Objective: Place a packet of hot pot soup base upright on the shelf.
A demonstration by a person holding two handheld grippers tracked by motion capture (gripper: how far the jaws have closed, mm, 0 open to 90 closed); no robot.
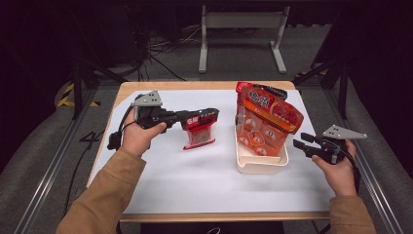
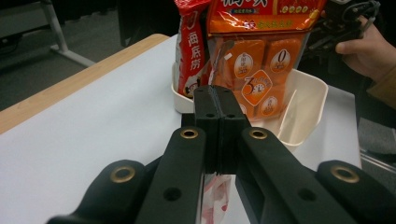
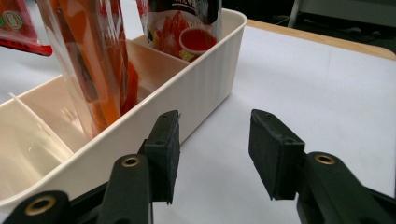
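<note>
Wooden-edged desk (image 1: 160, 195) under a white sheet. Left gripper (image 1: 210, 117) sits at left-centre of the desk, held in the person's left hand (image 1: 139, 136), grey three-cornered plate on top. Its jaws are pressed together on the top edge of a small red-and-clear plastic snack packet (image 1: 198, 132), which hangs below the jaws, lower edge just above or touching the sheet, cannot tell which. In the left gripper view the jaws meet with no gap and a strip of the packet (image 2: 215, 196) shows beneath them.

Cream ribbed plastic divided bin (image 1: 258, 163) stands right of centre. A large orange bag of individually wrapped snacks (image 1: 265, 122) stands upright in it, leaning back, taller than the bin. A red pouch (image 2: 191, 51) stands in the far compartment just beside the orange bag. Near compartment looks bare in the right gripper view, thin divider (image 3: 39, 123) visible.

Right gripper (image 1: 298, 141) held in the right hand (image 1: 338, 168) near the right desk edge, just beside the bin's right wall, not touching it. Its jaws are apart, nothing between them; bin wall (image 3: 196, 88) just beside the left-hand jaw in that view.
</note>
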